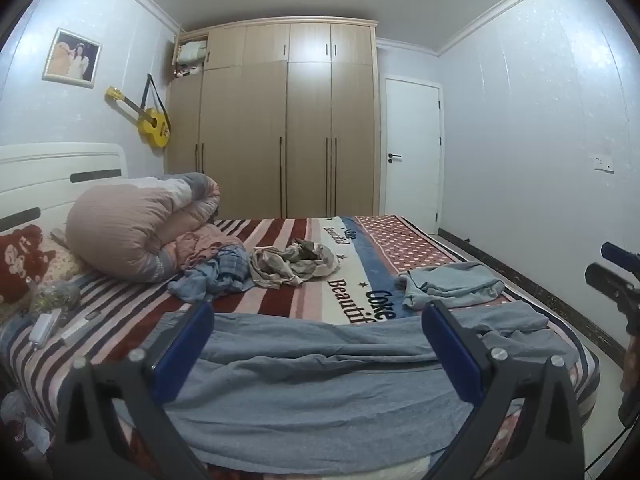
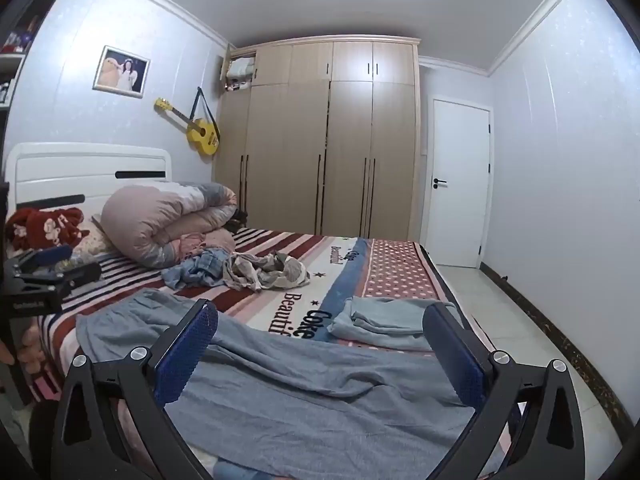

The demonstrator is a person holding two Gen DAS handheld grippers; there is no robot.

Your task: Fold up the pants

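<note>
A bedroom with a tall wooden wardrobe (image 1: 280,120) behind a bed (image 1: 132,308) under a striped blanket; grey-blue pants (image 1: 320,364) lie spread across its near edge, seemingly unfolded, though the fisheye bends their outline; a folded light-blue garment (image 2: 380,322) sits just beyond, crumpled clothes (image 1: 292,262) further back; the left gripper (image 1: 320,336) and right gripper (image 2: 324,340) both hover over the pants, jaws spread wide, holding nothing.
</note>
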